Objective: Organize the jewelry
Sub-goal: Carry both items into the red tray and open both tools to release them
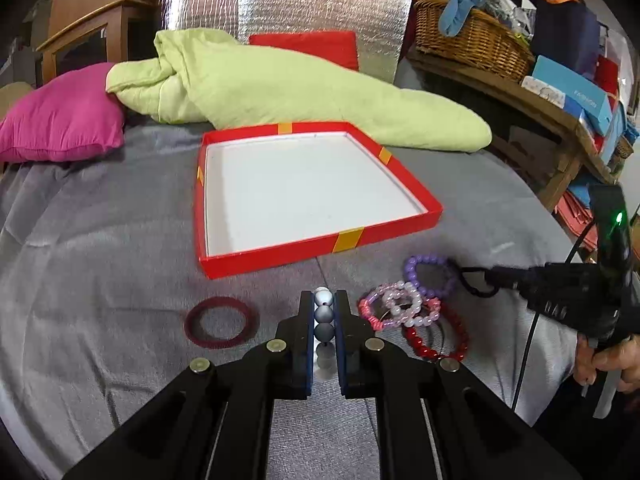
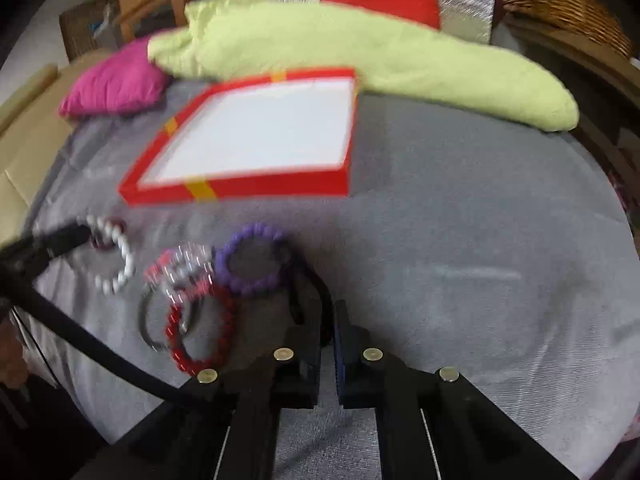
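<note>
A: Left gripper (image 1: pixel 323 322), low centre of the left wrist view — clamped narrow on the grey-and-white bead bracelet (image 1: pixel 323 316). Beads stacked in a line between the two pads, strand pinched edge-on; probably gripped that way so it hangs free and carries without snagging the cloth.

B: And the red box lid (image 1: pixel 276 258)?

A: Upper centre of that frame, open side up on the grey blanket (image 1: pixel 100 240), white floor bare. Looks laid there as the drop spot — shallow walls, easy to reach from the pile just below it.

B: Rest of the jewelry?

A: Dark red ring bangle (image 1: pixel 221 322) lower left of centre, lying flat, apart from the others. Right of the left gripper, a tangle: purple bead bracelet (image 1: pixel 430 276), pink bead bracelets (image 1: pixel 400 308), red bead bracelet (image 1: pixel 438 338) — overlapping, touching one another.

B: Right gripper (image 2: pixel 327 316)?

A: Bottom centre of the right wrist view, blurred. Jaws close together, only a thin gap; something dark at the tips beside the purple bracelet, maybe a black loop, but too smeared to say whether gripped. Cannot tell.

B: Stage?

A: Likely early: nothing in the lid, one bracelet in hand.
</note>
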Available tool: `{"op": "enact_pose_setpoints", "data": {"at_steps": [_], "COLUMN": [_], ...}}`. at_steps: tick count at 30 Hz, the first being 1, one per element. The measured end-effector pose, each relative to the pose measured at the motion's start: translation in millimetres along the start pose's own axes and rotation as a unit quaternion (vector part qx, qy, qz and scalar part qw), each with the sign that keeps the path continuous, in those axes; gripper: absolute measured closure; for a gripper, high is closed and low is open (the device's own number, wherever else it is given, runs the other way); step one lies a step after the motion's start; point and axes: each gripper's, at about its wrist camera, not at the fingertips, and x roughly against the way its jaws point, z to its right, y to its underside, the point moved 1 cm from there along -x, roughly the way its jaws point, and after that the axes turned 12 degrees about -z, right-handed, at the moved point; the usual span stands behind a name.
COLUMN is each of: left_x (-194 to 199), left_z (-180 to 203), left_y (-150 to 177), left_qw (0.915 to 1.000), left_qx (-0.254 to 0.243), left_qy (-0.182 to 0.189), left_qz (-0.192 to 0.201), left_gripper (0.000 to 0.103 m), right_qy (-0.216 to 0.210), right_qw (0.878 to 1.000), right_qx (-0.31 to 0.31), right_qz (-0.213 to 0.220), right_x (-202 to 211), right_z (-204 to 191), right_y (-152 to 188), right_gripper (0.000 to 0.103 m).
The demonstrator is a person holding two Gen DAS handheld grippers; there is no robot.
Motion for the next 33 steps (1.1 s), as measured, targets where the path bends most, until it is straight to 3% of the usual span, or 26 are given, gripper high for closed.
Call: {"op": "enact_pose_setpoints", "data": {"at_steps": [7,12,15,19,28,29,31,33], "left_x": [25.7,20.4,1.8,-36.3,-75.3,-77.5,-78.7,-75.4], "left_z": [-6.5,-10.4,-18.7,-32.3,-43.6,-43.4,-42.3,-39.3], "left_y": [-36.5,-73.6,-83.7,-89.5,-89.7,-89.8,-87.3,-85.0], "left_qw": [0.9993,0.9980,0.9976,0.9984,0.9952,0.9947,0.9934,0.9923], "left_qx": [0.003,0.009,0.018,0.038,0.044,0.044,0.043,0.036], "left_qy": [-0.003,-0.019,-0.023,-0.037,-0.080,-0.084,-0.095,-0.111], "left_qz": [0.038,0.060,0.062,0.018,-0.035,-0.040,-0.046,-0.041], "left_gripper": [0.093,0.093,0.093,0.093,0.091,0.089,0.066,0.051], "right_qy": [-0.084,-0.093,-0.084,-0.076,-0.079,-0.080,-0.081,-0.073], "right_qw": [0.993,0.989,0.990,0.994,0.995,0.995,0.995,0.995], "right_qx": [-0.035,-0.037,-0.043,-0.040,-0.055,-0.058,-0.058,-0.051], "right_qz": [0.073,0.113,0.102,0.063,-0.014,-0.019,-0.032,-0.035], "right_x": [30.9,31.0,8.1,-36.1,-75.3,-75.4,-76.9,-74.8], "right_z": [2.9,-5.4,-7.5,-16.9,-5.6,-4.6,-5.8,-8.9], "right_y": [-18.0,-57.3,-80.9,-106.6,-110.0,-108.7,-105.9,-104.0], "right_gripper": [0.097,0.097,0.097,0.097,0.095,0.095,0.094,0.092]}}
